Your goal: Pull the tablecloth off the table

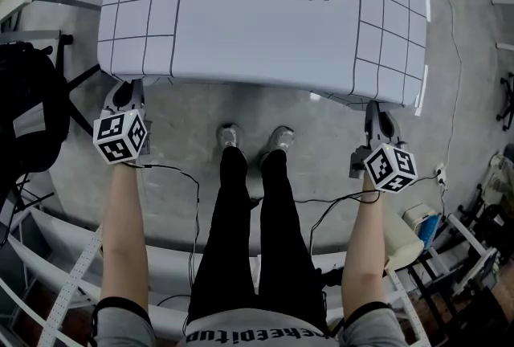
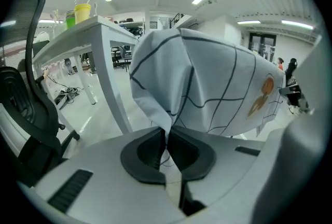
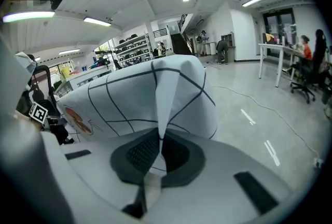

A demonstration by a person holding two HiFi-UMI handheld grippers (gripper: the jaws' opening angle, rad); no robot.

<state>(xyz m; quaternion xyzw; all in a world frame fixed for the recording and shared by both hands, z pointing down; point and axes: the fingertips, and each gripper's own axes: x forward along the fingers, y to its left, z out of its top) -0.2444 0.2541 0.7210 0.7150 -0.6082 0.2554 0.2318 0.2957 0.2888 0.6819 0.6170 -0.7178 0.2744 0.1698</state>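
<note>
Two corners of the grid-lined tablecloth [image 1: 265,24], which is spread over the desk and hides it, are pinched. At left, the left gripper [image 1: 124,88] has its fingers [image 2: 148,148] clamped on the near-left hanging corner. At right, the right gripper [image 1: 377,111] has its fingers clamped on the near-right corner.

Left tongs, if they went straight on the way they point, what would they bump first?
The tablecloth: the left tongs are shut on its hanging corner, and the draped cloth rises right ahead. What lies behind it is hidden.
</note>
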